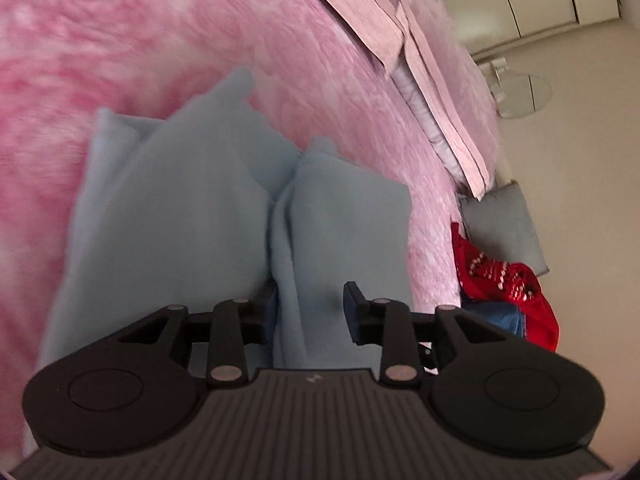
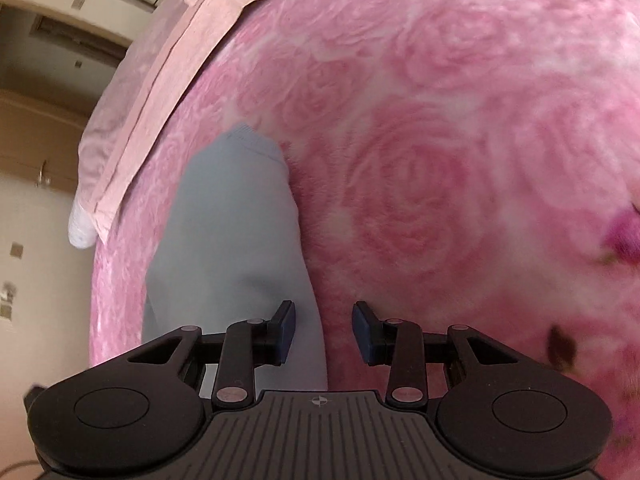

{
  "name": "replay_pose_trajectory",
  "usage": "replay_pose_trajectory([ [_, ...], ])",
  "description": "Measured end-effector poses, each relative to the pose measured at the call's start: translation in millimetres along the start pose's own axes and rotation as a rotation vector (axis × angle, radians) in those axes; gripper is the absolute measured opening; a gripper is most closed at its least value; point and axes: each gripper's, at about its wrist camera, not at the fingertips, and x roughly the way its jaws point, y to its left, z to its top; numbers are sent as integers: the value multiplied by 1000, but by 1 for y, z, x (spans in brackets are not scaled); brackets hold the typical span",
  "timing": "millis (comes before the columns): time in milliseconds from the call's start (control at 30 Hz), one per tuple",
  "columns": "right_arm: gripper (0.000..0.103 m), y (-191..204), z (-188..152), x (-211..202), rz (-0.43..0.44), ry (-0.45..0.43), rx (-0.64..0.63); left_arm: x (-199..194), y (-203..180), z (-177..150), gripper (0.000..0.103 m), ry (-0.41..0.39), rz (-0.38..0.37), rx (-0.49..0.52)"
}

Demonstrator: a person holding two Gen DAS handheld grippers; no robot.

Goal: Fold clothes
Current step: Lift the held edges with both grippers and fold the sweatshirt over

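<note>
Notably, the light blue garment (image 1: 192, 200) lay on the pink rose-patterned blanket (image 2: 460, 140) of the bed. Left gripper (image 1: 310, 308) fingers stood partly apart, astride a raised fold, pads not pressing. Right gripper (image 2: 324, 332) fingers were likewise partly apart, empty, the garment's edge at nine o'clock.

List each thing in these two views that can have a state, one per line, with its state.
Light blue garment: spread on the bed, a raised fold down its middle.
Left tongs: open, straddling the fold.
Right tongs: open, over the garment's edge.
Pink rose blanket: spread flat.
Red garment: crumpled beside the bed.
</note>
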Motion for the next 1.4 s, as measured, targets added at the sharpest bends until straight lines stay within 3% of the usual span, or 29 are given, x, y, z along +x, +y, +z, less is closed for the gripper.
replay_pose_trajectory([
  [33, 37, 3, 1, 3, -6, 4, -19, 4, -2, -1, 25, 7, 2, 10],
  [67, 37, 5, 2, 9, -14, 9, -43, 6, -4, -1, 11, 7, 5, 29],
  [133, 37, 10, 1, 14, -34, 14, -95, 0, -8, -2, 7, -9, -3, 61],
  [233, 37, 22, -7, 17, -45, 23, -176, -29, -9, 3, 7, -71, -33, 74],
  [400, 37, 54, -37, 18, 0, 47, -348, -74, 7, 13, 7, -125, 1, 79],
  [500, 37, 76, -54, 31, -39, 44, -462, -82, 28, 11, 6, -127, 44, 37],
  [667, 37, 94, -72, 38, -58, 35, -555, -98, 36, 9, 6, -185, 32, 32],
  [800, 37, 101, -86, 49, -72, 18, -631, -85, 57, 9, 7, -160, 97, 16],
  [900, 37, 106, -98, 49, -102, -16, -703, -84, 65, 2, 12, -167, 77, -28],
  [1000, 37, 93, -102, 35, -43, -70, -655, -94, 60, -7, 14, -192, 77, -43],
  [1167, 37, 61, -122, -16, 95, -176, -587, -129, 54, -41, 38, -235, 134, -35],
  [1300, 38, 42, -157, -49, 88, -213, -696, -149, 62, -77, 42, -243, 108, -108],
  [1400, 37, 44, -182, -55, 98, -190, -811, -150, 68, -91, 44, -259, 82, -162],
])
